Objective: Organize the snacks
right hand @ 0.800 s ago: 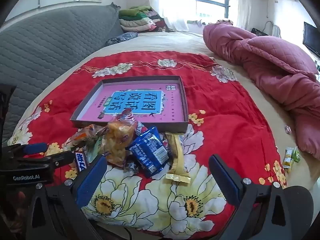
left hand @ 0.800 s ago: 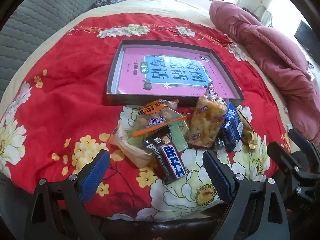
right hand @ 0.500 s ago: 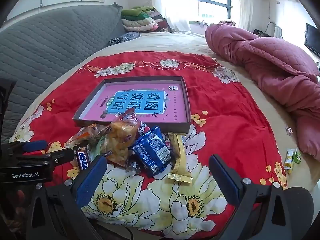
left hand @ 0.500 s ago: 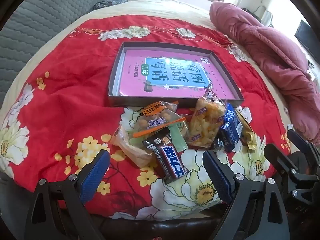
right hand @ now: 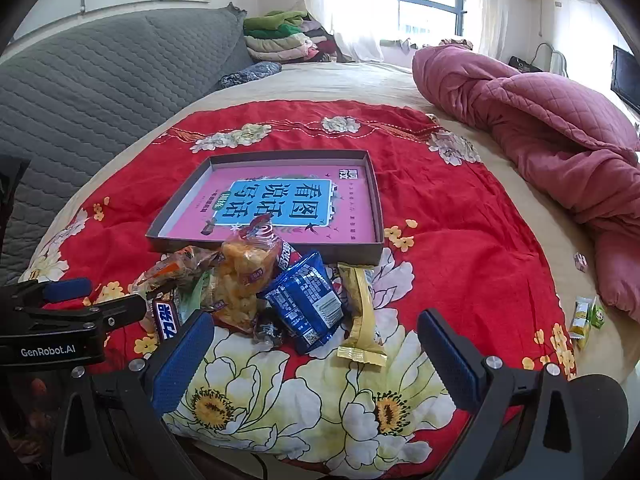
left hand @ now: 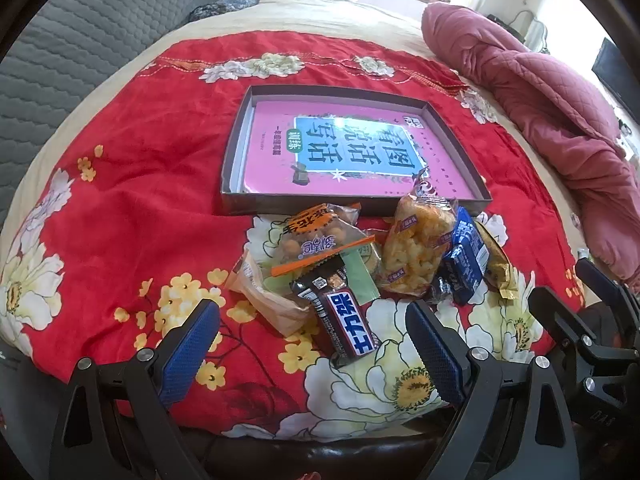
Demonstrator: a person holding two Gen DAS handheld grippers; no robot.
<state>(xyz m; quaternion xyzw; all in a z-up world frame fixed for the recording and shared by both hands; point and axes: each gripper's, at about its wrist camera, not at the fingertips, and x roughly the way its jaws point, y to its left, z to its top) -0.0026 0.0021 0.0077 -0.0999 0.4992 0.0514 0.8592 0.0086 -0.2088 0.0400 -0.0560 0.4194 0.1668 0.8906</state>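
Now, with both left tongs (left hand: 312, 344) and right tongs (right hand: 316, 354) gaping and empty, best to lift the near bar (left hand: 346, 326) off the snacks (left hand: 400, 256) heaped before the tray (left hand: 232, 200), pinching its middle.

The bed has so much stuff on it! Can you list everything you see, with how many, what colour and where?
snack packets: a pile, exact count unclear; orange, blue, yellow, brown; on the blanket in front of the tray
chocolate bar: one, dark brown with blue label; nearest end of the pile
tray: one, dark shallow box with pink and blue printed bottom; middle of the blanket, no snacks inside
blanket: one, red with flowers; spread over the bed
quilt: one, dusty pink; bunched at right
small packets: two, yellow-green; right bed edge
folded clothes: one stack, green and pink; far end
left gripper: blue pads, open
right gripper: blue pads, open
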